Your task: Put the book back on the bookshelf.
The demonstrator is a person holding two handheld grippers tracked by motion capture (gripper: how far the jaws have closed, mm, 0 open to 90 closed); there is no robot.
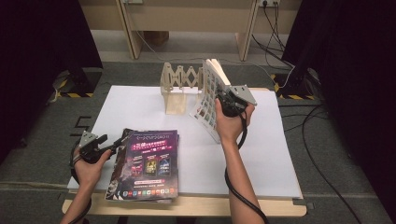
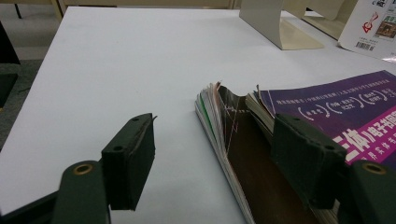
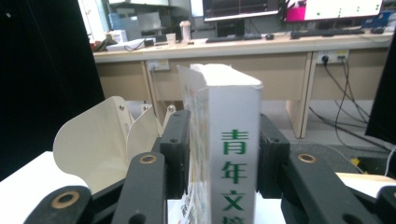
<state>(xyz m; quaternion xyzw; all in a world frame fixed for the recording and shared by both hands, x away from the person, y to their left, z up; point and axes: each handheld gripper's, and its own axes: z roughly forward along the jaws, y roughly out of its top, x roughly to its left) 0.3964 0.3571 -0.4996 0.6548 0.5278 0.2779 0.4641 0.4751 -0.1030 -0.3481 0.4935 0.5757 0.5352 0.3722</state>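
A thick white book [image 1: 208, 93] with green characters on its spine [image 3: 233, 116] stands tilted at the back of the table, its lower edge near the white sheet. My right gripper [image 1: 224, 100] is shut on it, and in the right gripper view [image 3: 224, 140] both pads lie against its sides. Just left of the book stands a pale folding book rack [image 1: 175, 84] [image 3: 98, 140]. At the front left lies a stack of magazines [image 1: 147, 163] with a purple cover [image 2: 336, 107]. My left gripper [image 1: 109, 147] [image 2: 215, 128] is open at the stack's left edge, one jaw over the cover, the other over bare paper.
A large white sheet [image 1: 261, 154] covers the wooden table [image 1: 210, 207], bare at the middle and right. The rack's foot [image 2: 275, 28] and the book's corner [image 2: 373, 23] appear far off in the left gripper view. Black curtains and floor cables surround the table.
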